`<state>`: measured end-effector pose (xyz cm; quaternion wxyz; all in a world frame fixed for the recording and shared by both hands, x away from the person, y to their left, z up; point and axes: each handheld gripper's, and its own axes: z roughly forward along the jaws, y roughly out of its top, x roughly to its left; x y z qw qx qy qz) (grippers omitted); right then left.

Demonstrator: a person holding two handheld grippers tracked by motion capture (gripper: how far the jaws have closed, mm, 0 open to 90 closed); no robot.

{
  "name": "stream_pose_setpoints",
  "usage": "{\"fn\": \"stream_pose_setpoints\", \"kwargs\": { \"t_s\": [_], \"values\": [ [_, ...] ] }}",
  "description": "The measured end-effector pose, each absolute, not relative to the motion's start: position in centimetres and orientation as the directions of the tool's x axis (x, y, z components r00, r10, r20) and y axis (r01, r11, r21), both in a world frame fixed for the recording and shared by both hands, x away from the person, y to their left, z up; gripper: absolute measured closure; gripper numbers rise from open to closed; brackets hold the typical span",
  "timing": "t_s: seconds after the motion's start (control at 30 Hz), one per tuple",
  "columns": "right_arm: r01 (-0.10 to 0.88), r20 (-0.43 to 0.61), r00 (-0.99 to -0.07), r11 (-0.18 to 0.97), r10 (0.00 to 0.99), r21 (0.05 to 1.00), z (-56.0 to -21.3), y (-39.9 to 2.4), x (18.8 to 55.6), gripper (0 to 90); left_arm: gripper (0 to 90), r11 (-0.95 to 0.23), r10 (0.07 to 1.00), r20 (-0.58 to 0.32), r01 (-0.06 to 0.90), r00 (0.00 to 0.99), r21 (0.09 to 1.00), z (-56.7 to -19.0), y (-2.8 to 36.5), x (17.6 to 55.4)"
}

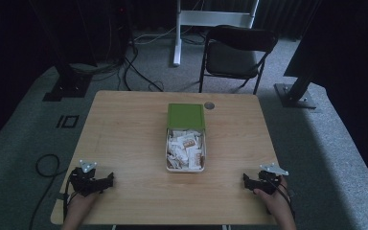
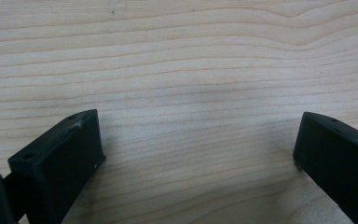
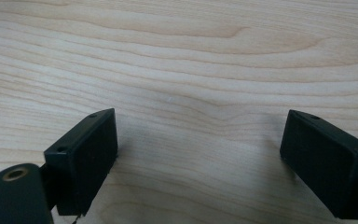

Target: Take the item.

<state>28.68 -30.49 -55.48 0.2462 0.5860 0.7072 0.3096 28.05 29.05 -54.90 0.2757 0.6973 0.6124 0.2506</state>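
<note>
A white box (image 1: pixel 186 167) full of small white and orange packets (image 1: pixel 187 147) sits at the middle of the wooden table (image 1: pixel 124 139), its green lid (image 1: pixel 186 117) lying just behind it. My left gripper (image 1: pixel 109 180) rests near the table's front left corner, a hand on it. My right gripper (image 1: pixel 246 180) rests near the front right corner, also held. In the left gripper view the left gripper (image 2: pixel 198 140) stands open over bare wood. In the right gripper view the right gripper (image 3: pixel 200 140) is open too, with nothing between its fingers.
A small round grey insert (image 1: pixel 209 105) lies in the tabletop behind the lid. A black folding chair (image 1: pixel 237 55) stands beyond the far edge. Cables (image 1: pixel 45 165) run over the grey carpet at the left, and dark stand feet (image 1: pixel 294 96) sit at both back corners.
</note>
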Motion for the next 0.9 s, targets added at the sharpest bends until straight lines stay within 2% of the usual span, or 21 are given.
{"fn": "stream_pose_setpoints", "kwargs": {
  "t_s": [0.8, 0.9],
  "values": [
    [0.669, 0.011, -0.217, 0.140, 0.976, 0.730, -55.4, -29.6, 29.0, 11.0, 2.0, -0.098, 0.992, 0.012, 0.716, 0.124, 0.691, -54.9, 29.1, 28.1],
    [0.668, 0.037, -0.224, 0.126, 0.974, 0.733, -55.4, -29.2, 29.2, 11.1, 2.1, -0.098, 0.992, 0.012, 0.716, 0.124, 0.691, -54.9, 29.1, 28.1]
  ]
}}
